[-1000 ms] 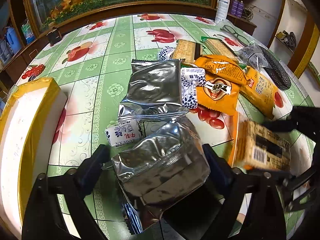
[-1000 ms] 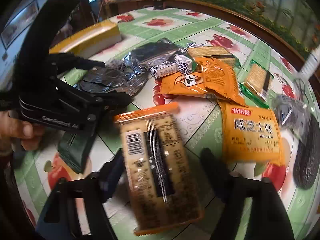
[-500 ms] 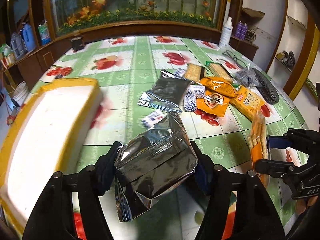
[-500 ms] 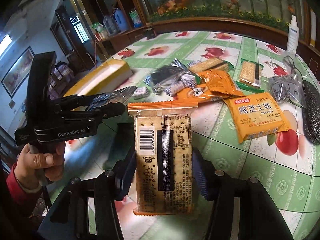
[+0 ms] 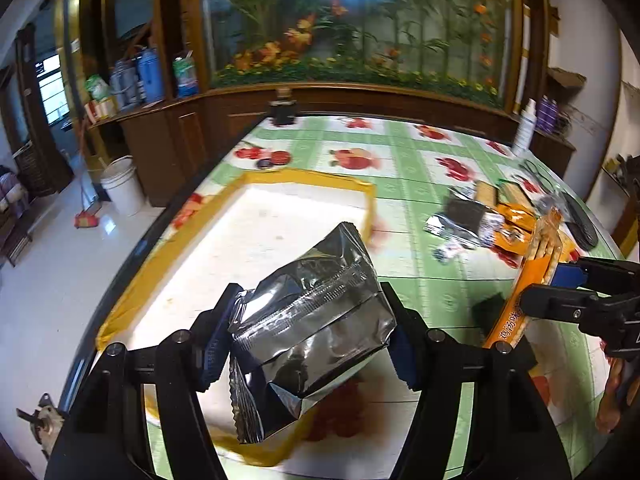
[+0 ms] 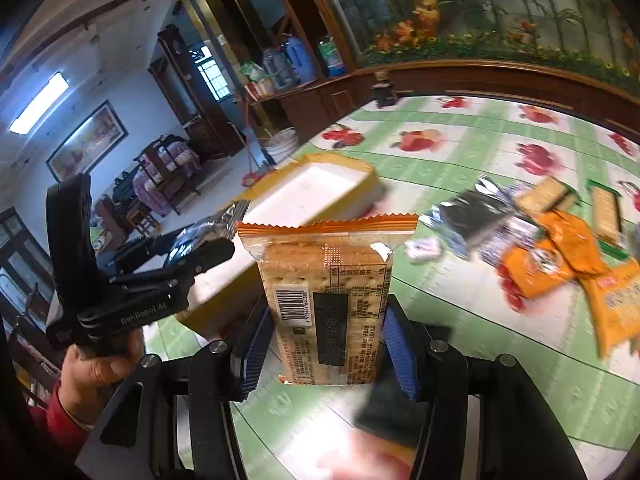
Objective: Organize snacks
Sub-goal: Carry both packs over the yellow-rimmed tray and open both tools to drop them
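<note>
My left gripper (image 5: 310, 332) is shut on a crinkled silver foil packet (image 5: 312, 320), held in the air above the near end of a white box with a yellow rim (image 5: 304, 176). My right gripper (image 6: 326, 344) is shut on an orange-edged cracker packet (image 6: 332, 288), barcode side up, raised over the green fruit-print table. In the right wrist view the left gripper (image 6: 192, 256) sits to the left, gripped by a hand (image 6: 96, 372), and the white box (image 6: 316, 188) lies behind it. Seen from the left wrist, the right gripper (image 5: 568, 292) and its cracker packet (image 5: 536, 264) are at the right.
Several more snack packets, orange, silver and clear, lie in a pile (image 6: 552, 248) on the right of the table. A dark case (image 5: 580, 224) and a white bottle (image 5: 524, 128) stand beyond it. The table's left edge (image 5: 160, 240) drops to the floor, where a white bucket (image 5: 120, 188) stands.
Both grippers have closed on their packets, lifted them off the table and swung left. The silver packet now hangs over the white box, and the cracker packet follows beside it.
</note>
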